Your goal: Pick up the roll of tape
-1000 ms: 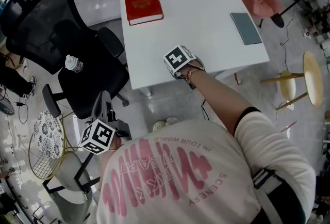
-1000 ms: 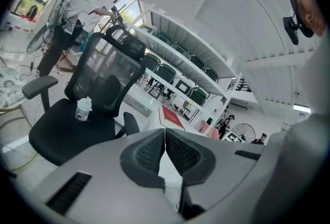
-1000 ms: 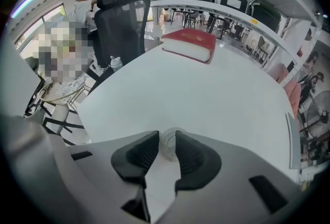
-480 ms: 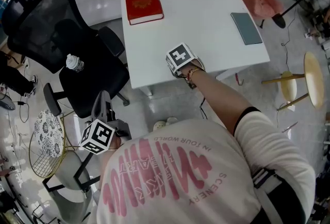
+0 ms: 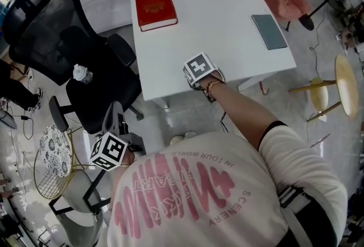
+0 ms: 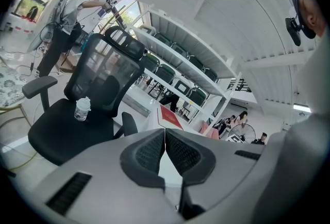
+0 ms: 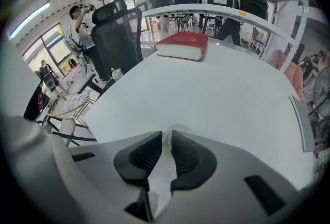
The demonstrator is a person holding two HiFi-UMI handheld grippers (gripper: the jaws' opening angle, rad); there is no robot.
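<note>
Head view: I am logging the right gripper [image 5: 197,73] as pointing steeply down over the near edge of the white table [image 5: 227,29], with its marker cube covering the tips, so the roll of tape is not showing here at all. The left gripper [image 5: 108,152] is hanging low beside the black chair [image 5: 57,29], well apart from the table and taking no part. A red book [image 5: 154,5] and a flat grey-green item [image 5: 269,31] are lying at the far side, out of the way. Left gripper view: the left gripper [image 6: 165,134] is showing its pads meeting, with nothing between them. Right gripper view: the right gripper [image 7: 166,138] has just been closing its jaws, and they are now standing a narrow gap apart with the rim of the roll of tape [image 7: 175,129] filling that gap at the tips; I am reading this as the pads pinching the roll's wall, the roll resting on the table near its front edge. I am judging the step in hand to be the grasp itself; the next move is calling for a straight lift once the pinch is firm. The pale roll is blending into the white tabletop, and most of it is sitting behind the jaws.
</note>
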